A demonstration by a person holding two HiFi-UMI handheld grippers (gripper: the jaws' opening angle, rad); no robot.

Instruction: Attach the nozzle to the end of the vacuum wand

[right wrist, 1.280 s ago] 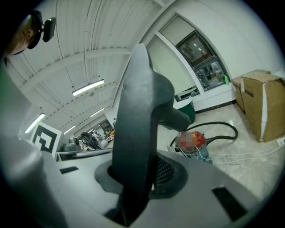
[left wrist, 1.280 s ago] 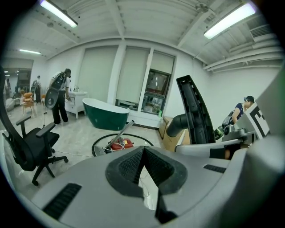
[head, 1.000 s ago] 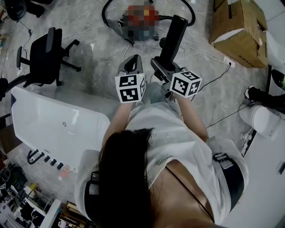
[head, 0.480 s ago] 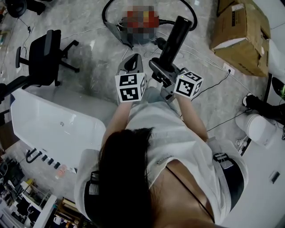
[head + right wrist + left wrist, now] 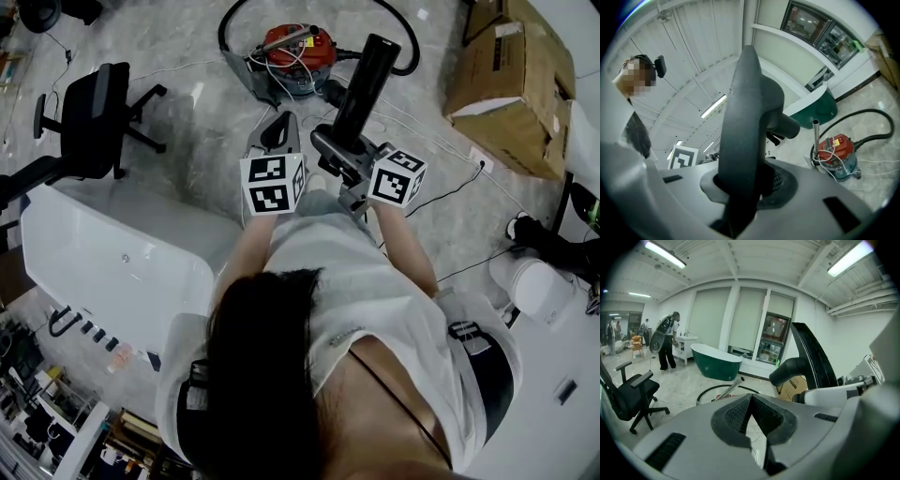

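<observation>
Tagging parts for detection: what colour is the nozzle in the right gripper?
Black. The nozzle shows best in the right gripper view.

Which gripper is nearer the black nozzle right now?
Right. The right gripper has its jaws shut on the nozzle. The left gripper is shut and empty, just left of the nozzle in the head view, not touching it.

Your left forearm (image 5: 246, 258) and right forearm (image 5: 405, 246) reach forward, close together in front of your chest. Your left gripper (image 5: 280, 124) points ahead and slightly down, its jaws pressed together with nothing between them. Your right gripper (image 5: 330, 148) sits just beside it, angled inward toward the left one, its jaws clamped on the black nozzle (image 5: 361, 84).
</observation>
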